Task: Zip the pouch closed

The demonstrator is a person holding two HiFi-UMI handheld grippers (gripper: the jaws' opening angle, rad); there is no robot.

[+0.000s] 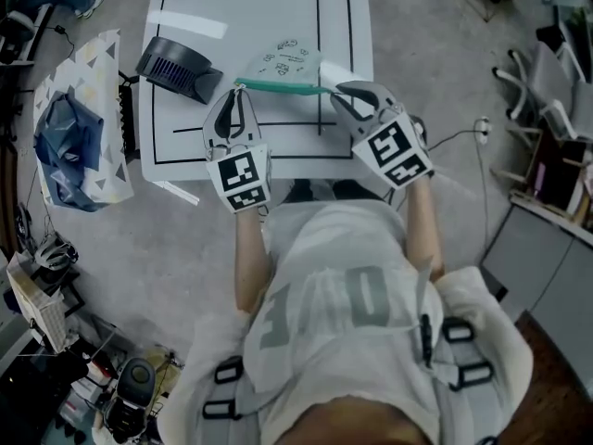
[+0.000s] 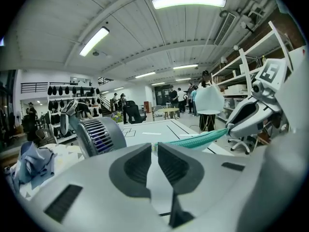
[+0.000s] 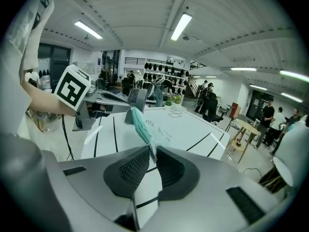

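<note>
The pouch (image 1: 289, 61) is pale with small prints and a teal zipper edge (image 1: 283, 86). It hangs stretched between my two grippers over the near part of the white table (image 1: 269, 7). My left gripper (image 1: 237, 89) is shut on the zipper's left end, and my right gripper (image 1: 339, 91) is shut on its right end. In the left gripper view the teal zipper (image 2: 198, 139) runs from my closed jaws across to the right gripper (image 2: 246, 117). In the right gripper view the zipper (image 3: 140, 124) rises from my closed jaws toward the left gripper's marker cube (image 3: 72, 87).
A dark ribbed fan-like device (image 1: 178, 68) lies on the table's left side. Black lines are taped on the tabletop. A blue cloth (image 1: 69, 142) rests on a patterned bag left of the table. Office chairs (image 1: 537, 91) stand at the right, and people stand in the far background.
</note>
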